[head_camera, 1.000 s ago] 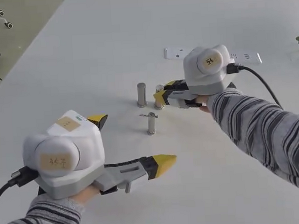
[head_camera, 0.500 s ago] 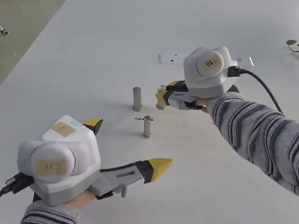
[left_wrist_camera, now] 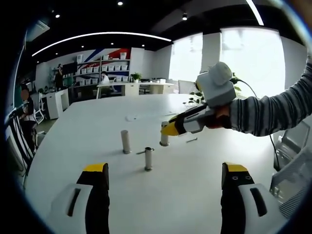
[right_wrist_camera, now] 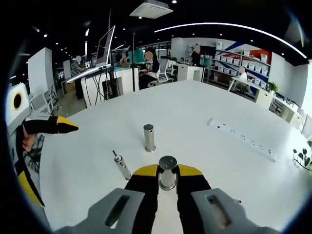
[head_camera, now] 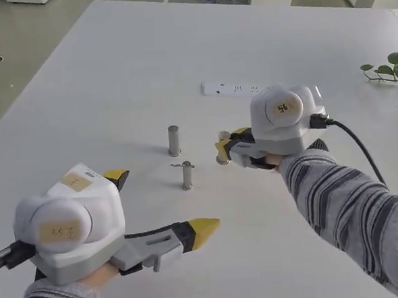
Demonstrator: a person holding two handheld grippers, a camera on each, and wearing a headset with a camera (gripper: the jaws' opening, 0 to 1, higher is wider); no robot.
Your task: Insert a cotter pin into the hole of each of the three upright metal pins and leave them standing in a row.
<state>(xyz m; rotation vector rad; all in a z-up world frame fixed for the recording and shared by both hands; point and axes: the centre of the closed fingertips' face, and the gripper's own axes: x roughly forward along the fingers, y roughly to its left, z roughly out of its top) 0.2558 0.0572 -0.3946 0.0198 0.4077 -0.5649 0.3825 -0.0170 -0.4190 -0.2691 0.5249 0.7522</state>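
Right gripper (right_wrist_camera: pixel 167 181): clamps metal pin (right_wrist_camera: pixel 167 168), clearest in right gripper view.
Left gripper (left_wrist_camera: pixel 165 168): wide, empty.
Cotter pin (head_camera: pixel 184 165): crosses middle pin (head_camera: pixel 186 178).

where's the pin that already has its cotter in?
Head view: the cotter-fitted pin stands nearest the person, just in front of the bare pin and left of the third pin clamped in the right gripper.

Right tongs (right_wrist_camera: pixel 167 178): yellow-tipped jaws closed on an upright metal pin (right_wrist_camera: pixel 167 165). Second pin (right_wrist_camera: pixel 149 137): upright, just beyond. Third pin (right_wrist_camera: pixel 122 167): to the left, cotter pin (right_wrist_camera: pixel 115 154) at its top. Left tongs (right_wrist_camera: pixel 51 125): far left. Power strip (right_wrist_camera: pixel 242 139): right, on white table (right_wrist_camera: pixel 195 112).
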